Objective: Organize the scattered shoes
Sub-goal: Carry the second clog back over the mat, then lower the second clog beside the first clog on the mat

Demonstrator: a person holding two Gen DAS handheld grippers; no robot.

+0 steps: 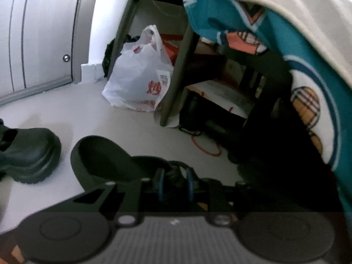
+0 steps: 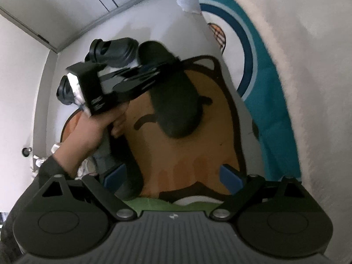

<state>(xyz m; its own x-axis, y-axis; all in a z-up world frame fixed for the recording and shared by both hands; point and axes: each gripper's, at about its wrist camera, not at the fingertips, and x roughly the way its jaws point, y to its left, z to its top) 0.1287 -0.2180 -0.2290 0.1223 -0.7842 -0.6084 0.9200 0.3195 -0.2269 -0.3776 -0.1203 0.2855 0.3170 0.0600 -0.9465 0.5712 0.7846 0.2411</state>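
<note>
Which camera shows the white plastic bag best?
The left wrist view: the bag sits in plain sight on the floor by a dark table leg, its red print visible. The right wrist view shows none of it.

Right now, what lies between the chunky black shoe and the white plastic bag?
Nothing: in the left wrist view only bare pale floor runs from the chunky black shoe to the white plastic bag.

Pale floor [image 1: 92, 118]; white panelled door [image 1: 44, 33]; dark table leg [image 1: 178, 74]; teal patterned cloth [image 1: 286, 50] draped right.
</note>
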